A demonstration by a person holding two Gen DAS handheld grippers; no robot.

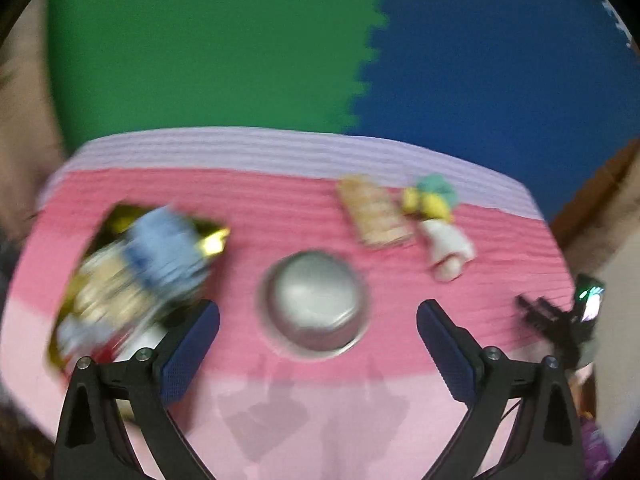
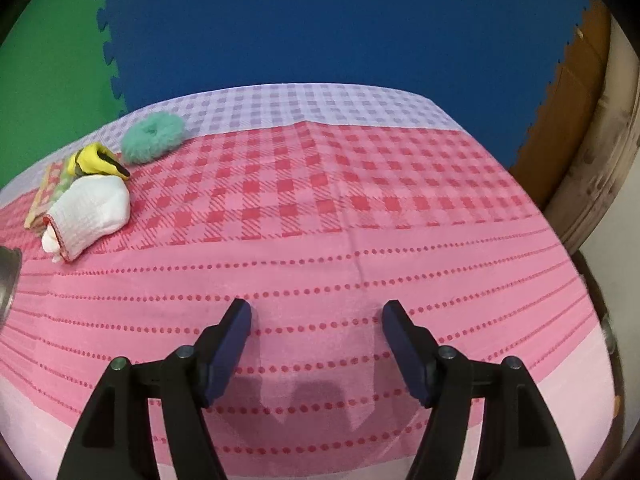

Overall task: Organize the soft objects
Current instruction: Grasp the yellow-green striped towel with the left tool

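My left gripper (image 1: 318, 312) is open and empty above a metal bowl (image 1: 316, 304) on the pink cloth; the view is blurred. A gold tray (image 1: 212, 240) at the left holds a blue cloth (image 1: 168, 248) and other soft items. At the far right lie a patterned cloth (image 1: 372, 212), a yellow toy (image 1: 428, 200), a teal scrunchie (image 1: 436, 184) and a white sock (image 1: 448, 248). My right gripper (image 2: 316, 320) is open and empty over bare cloth. Its view shows the white sock (image 2: 92, 208), yellow toy (image 2: 96, 160), teal scrunchie (image 2: 154, 132) and patterned cloth (image 2: 48, 188) at the far left.
The pink checked tablecloth (image 2: 320, 200) covers the table. Green and blue foam mats (image 1: 280, 40) lie on the floor beyond it. The bowl's rim (image 2: 8, 276) shows at the right wrist view's left edge. The other gripper (image 1: 560, 316) shows at the left wrist view's right edge.
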